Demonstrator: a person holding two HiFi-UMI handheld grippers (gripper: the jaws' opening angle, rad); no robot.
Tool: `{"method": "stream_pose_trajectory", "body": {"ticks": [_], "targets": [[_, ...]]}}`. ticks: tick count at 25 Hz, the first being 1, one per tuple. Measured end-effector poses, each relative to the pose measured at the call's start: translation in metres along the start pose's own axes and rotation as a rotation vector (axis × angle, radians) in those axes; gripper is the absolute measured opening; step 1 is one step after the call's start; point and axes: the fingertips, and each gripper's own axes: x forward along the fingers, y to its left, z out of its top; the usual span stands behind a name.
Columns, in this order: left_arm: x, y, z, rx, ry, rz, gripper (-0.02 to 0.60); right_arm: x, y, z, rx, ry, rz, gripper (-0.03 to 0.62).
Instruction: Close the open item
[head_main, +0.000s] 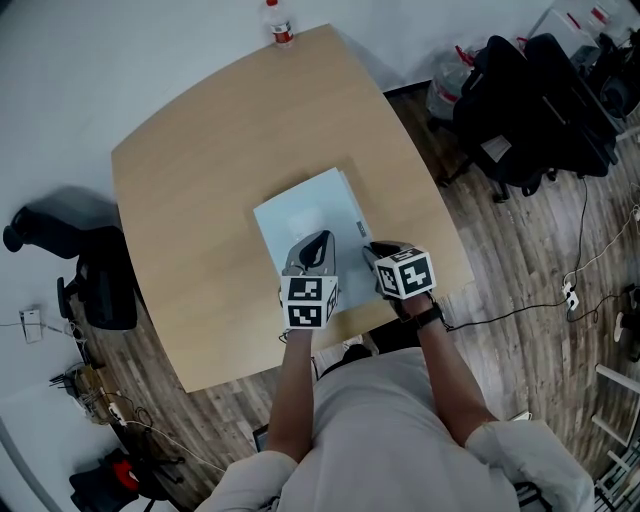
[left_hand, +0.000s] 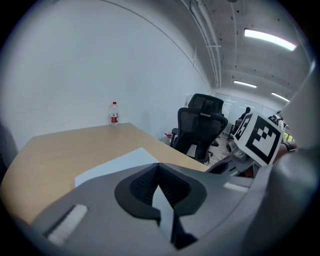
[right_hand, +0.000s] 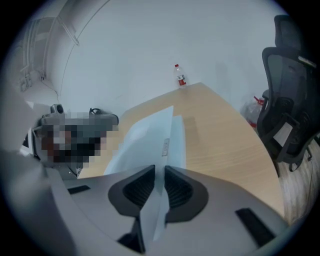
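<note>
**Head view, left to right.** A dark office chair (head_main: 98, 285) stands at the table's left edge. The wooden table (head_main: 200, 180) carries a small bottle (head_main: 281, 24) at its far corner. A pale folder (head_main: 305, 215) lies on the half nearest the person. The left gripper (head_main: 316, 243) and right gripper (head_main: 372, 250) both meet the folder's near edge, side by side, each with its marker cube toward the camera. More black chairs (head_main: 540, 95) stand on the floor well to the right. From this height the folder reads as a flat rectangle. The jaws' grip cannot be judged here.

**Left gripper view.** The bottle (left_hand: 114, 113) stands at the far table edge against the wall. The folder (left_hand: 117, 162) shows as a pale wedge on the table (left_hand: 60, 145) just ahead of the tool. The left gripper (left_hand: 159, 172) has its ribbed pads pressed together on a thin pale sheet of the folder, which runs down between them. To the right are two black chairs (left_hand: 200, 125), and the right gripper's marker cube (left_hand: 262, 140) is close beside.

**Right gripper view.** Only here does the folder (right_hand: 147, 132) show two layers. An upper pale leaf slants up toward the tool. Beside it, a lower strip with a small label lies on the table (right_hand: 225, 135). The right gripper (right_hand: 159, 172) pinches that upper leaf edge-on between nearly closed pads. The bottle (right_hand: 180, 76) stands beyond, and a black chair (right_hand: 290, 110) is at the right.
</note>
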Motion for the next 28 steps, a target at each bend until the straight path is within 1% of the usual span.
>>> {"method": "stream_pose_trajectory", "body": {"ticks": [3, 8, 11, 21, 25, 28], "targets": [[0.006, -0.002, -0.009, 0.005, 0.041, -0.027, 0.009, 0.002, -0.001, -0.002, -0.014, 0.017, -0.024, 0.067], [0.022, -0.009, -0.029, 0.006, 0.138, -0.071, 0.009, 0.007, -0.007, -0.005, -0.005, 0.033, -0.047, 0.066], [0.029, -0.012, -0.039, 0.008, 0.182, -0.087, 0.009, 0.010, -0.010, -0.007, 0.000, 0.043, -0.053, 0.066], [0.048, -0.018, -0.075, 0.028, 0.292, -0.103, 0.009, 0.017, -0.018, -0.015, -0.007, 0.086, -0.079, 0.060], [0.053, -0.021, -0.091, 0.041, 0.368, -0.097, 0.009, 0.019, -0.019, -0.016, -0.010, 0.100, -0.092, 0.055], [0.057, -0.022, -0.098, 0.047, 0.401, -0.093, 0.009, 0.021, -0.021, -0.018, -0.017, 0.113, -0.105, 0.049]]}}
